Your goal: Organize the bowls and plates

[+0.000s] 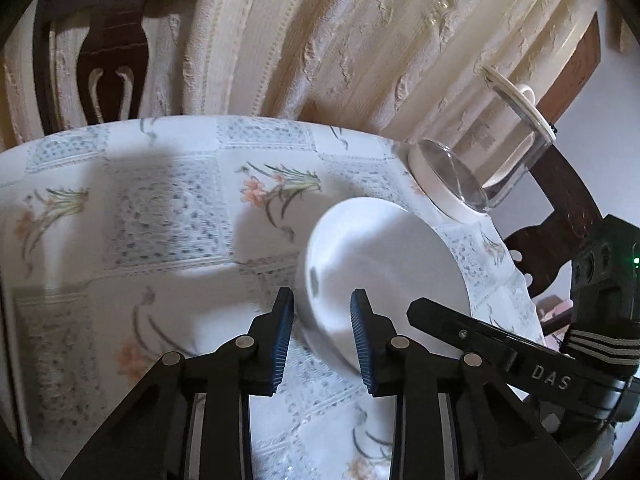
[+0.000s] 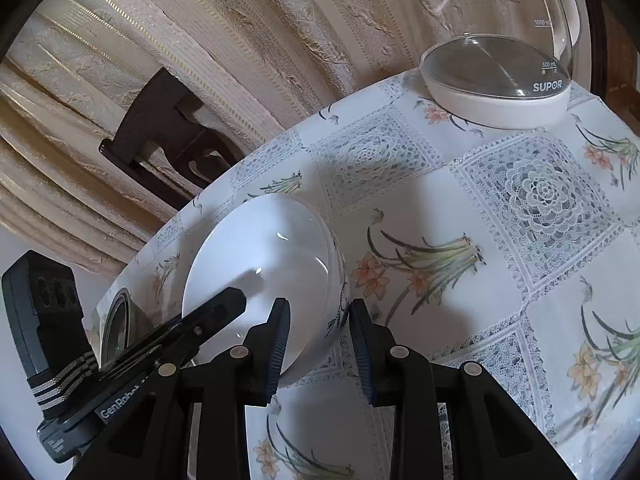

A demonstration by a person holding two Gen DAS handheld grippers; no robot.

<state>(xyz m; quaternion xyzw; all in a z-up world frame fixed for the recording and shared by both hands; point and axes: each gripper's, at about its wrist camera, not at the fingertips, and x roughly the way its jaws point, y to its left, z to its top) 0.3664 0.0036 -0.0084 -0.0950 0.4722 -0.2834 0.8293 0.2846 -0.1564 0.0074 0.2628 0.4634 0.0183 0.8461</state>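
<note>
White china: a bowl [image 1: 384, 276] sits on the surface [image 1: 168, 216], near its right-hand edge in the left view, with both tongs at its rim.
Left tongs [image 1: 322, 336]: parted, straddling the rim, one finger outside the wall and one over the inside; not yet clenched, as far as the gap shows.
Right tongs [image 2: 320, 340]: also parted, astride the opposite wall by the blue pattern; pads close to the china, contact uncertain.
Bowl contents: nothing visible inside; smooth and glossy.
Kettle [image 2: 496, 76]: glass, on a white base, standing apart from the bowl at the far edge; looks dry, though clear glass makes this hard to judge.
Risk, slip: glazed china between ribbed pads could slide if only one side closes, tipping the bowl.
Risk, edge: a sideways nudge may push it off the surface.
Risk, clash: two tools on one rim may knock together.
</note>
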